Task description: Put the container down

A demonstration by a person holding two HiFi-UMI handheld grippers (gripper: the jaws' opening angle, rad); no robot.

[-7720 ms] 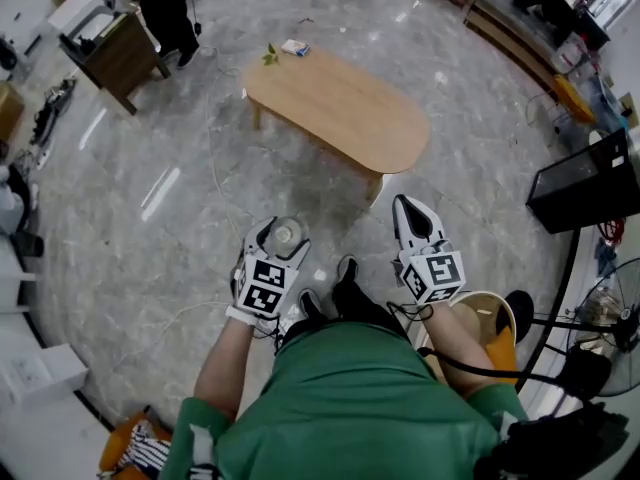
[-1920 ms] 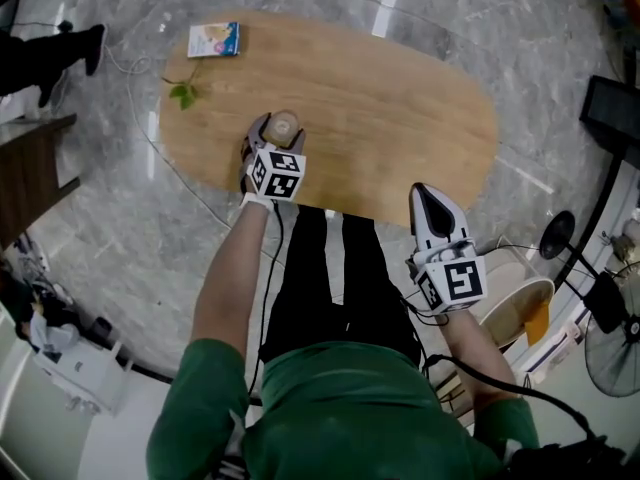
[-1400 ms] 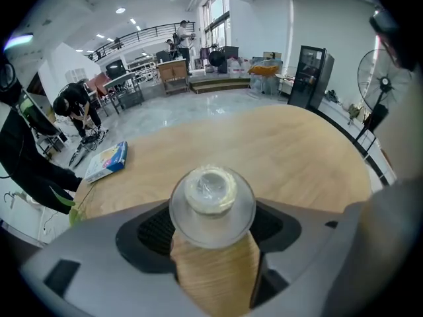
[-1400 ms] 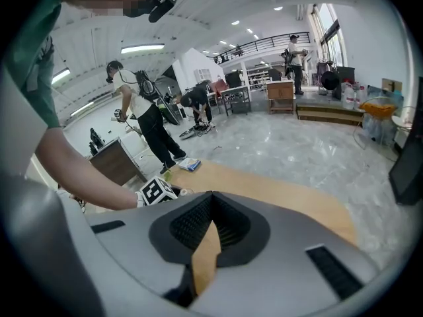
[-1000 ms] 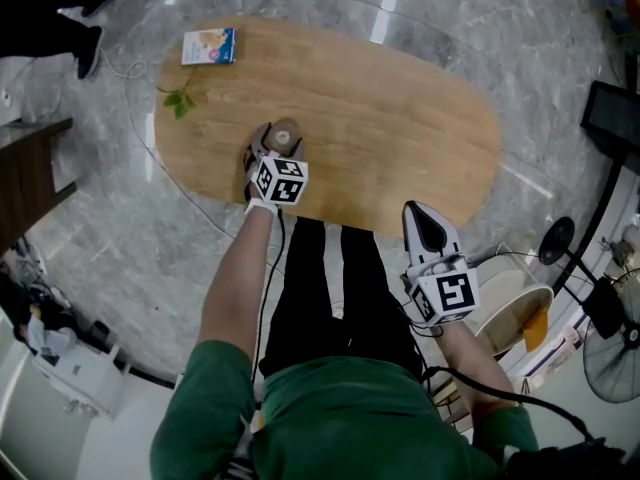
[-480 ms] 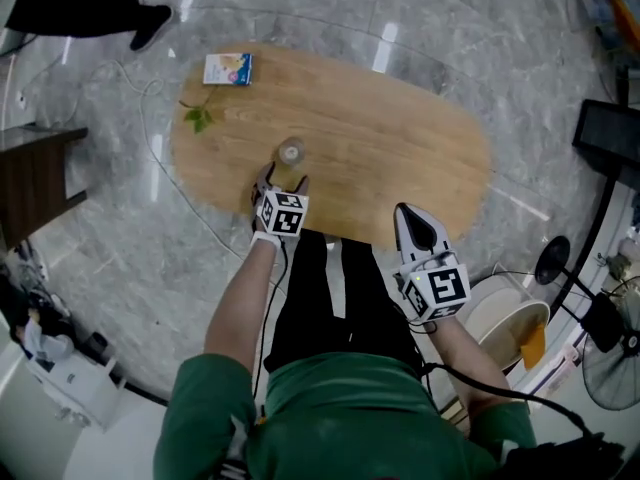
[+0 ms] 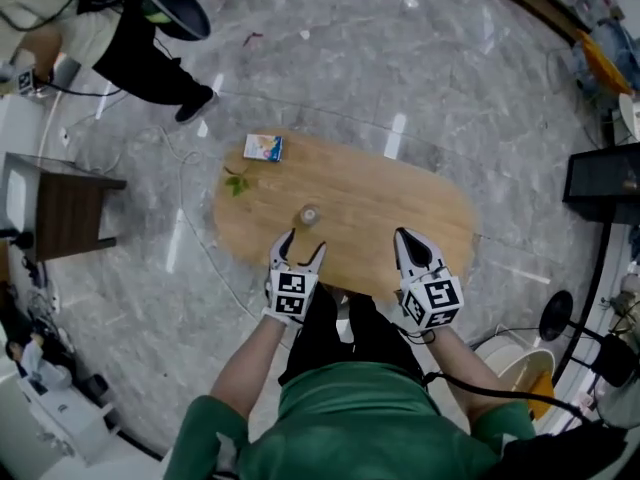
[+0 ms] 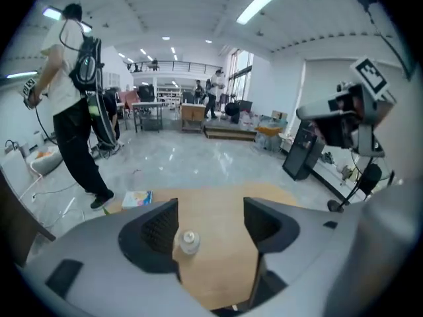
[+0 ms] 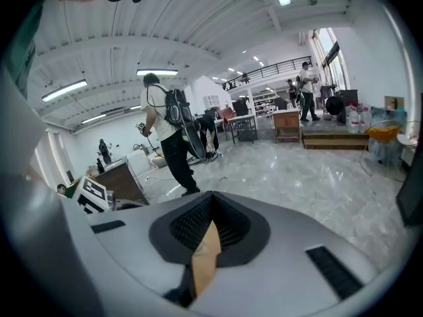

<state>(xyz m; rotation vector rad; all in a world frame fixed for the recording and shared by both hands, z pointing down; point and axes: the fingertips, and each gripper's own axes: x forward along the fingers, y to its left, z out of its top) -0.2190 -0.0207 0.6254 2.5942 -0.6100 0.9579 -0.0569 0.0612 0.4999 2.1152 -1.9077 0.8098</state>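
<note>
the small clear round container with a pale lid (image 7: 309, 214) stands upright on the oval light-wood desk (image 7: 400, 218), near its middle and well apart from both tools, so the put-down looks done and the step in hand is, by my reading, a clean retreat. to do that well, the left tool (image 7: 303, 248) should come away along the line it points, jaws kept wide so neither pad clips the light container, which would likely tip at a nudge. in the left gripper view that tool (image 8: 210, 226) is released: its jaws stand apart and have just been closing a little, with nothing gripped; the container (image 8: 189, 242) shows ahead in the gap near the left pad, not touching it. the right tool (image 7: 406, 240) is clenched on nothing, its jaws together with only a sliver of desk showing between them (image 9: 206, 226). both hands hold the tools side by side in front of the body, over the desk's near edge, forearms bent, tools pointing forward and down.
</note>
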